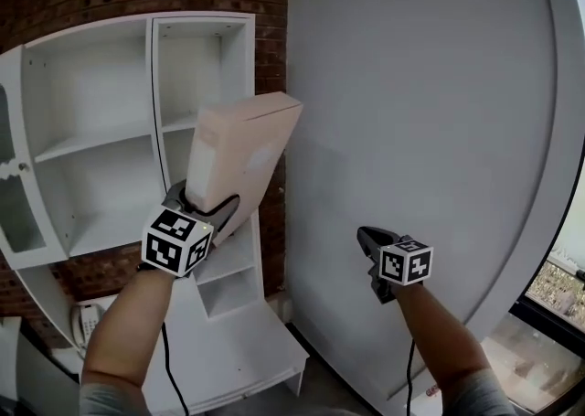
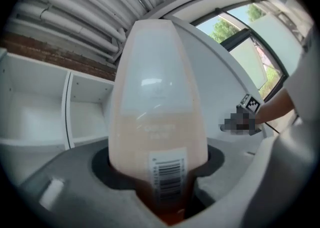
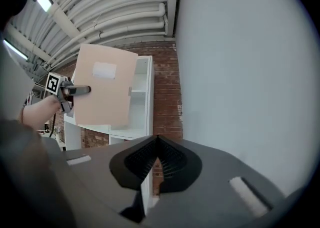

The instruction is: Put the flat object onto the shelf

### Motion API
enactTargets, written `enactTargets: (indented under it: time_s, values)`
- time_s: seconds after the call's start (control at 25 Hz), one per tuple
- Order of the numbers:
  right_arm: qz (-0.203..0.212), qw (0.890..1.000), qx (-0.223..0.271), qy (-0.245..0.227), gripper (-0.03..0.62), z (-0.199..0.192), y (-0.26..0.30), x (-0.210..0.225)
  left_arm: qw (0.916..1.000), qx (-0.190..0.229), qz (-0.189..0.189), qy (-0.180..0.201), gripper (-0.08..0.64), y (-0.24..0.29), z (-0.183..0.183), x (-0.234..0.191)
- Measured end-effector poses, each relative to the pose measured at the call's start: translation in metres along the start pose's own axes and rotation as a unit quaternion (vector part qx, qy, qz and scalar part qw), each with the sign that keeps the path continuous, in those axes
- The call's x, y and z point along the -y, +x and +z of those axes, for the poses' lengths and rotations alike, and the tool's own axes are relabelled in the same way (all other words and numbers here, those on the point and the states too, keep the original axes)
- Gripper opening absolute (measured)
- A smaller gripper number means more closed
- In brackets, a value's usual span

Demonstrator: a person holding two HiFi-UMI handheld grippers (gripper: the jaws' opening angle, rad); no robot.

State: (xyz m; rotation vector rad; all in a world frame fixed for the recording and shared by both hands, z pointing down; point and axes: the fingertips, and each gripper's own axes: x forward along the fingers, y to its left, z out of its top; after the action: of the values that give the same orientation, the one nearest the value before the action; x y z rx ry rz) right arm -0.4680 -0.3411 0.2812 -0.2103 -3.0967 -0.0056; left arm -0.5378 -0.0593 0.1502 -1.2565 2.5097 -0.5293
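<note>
1. The box (image 1: pixel 239 154) is sitting in the left gripper (image 1: pixel 203 211), whose jaws are pinching its lower end near the barcode label (image 2: pixel 167 174). The box is pointing up and away from the gripper, tilted, in the air.
2. Beyond the box the white shelf (image 1: pixel 101 144) is standing, and the box is not touching it yet.
3. The right gripper (image 1: pixel 373 250) is hanging well apart on the right, before the grey wall (image 1: pixel 411 85), with its jaws pressed together on nothing.
4. I am judging that the carrying step is in hand.
5. The next move is calling for levelling the box, sliding it into a compartment that is wide enough, and then spreading the jaws.
</note>
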Motion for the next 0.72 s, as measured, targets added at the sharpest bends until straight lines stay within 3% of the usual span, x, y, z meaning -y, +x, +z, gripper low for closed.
enactTargets:
  time_s: [0.24,0.4,0.72]
  values:
    - [0.014,1.000,0.022,-0.008,0.009,0.053,0.056,-0.004,0.9962,-0.019,0.064,0.057,0.288,-0.003,0.062,-0.070]
    - [0.024,0.999,0.036,0.004,0.009,0.083,0.081,-0.004,0.9892,-0.037,0.107,0.093,0.288,-0.004,0.092,-0.107]
    - [0.039,0.999,0.034,0.016,0.009,0.091,0.120,-0.006,0.9703,-0.073,0.180,0.144,0.285,0.010,0.141,-0.158]
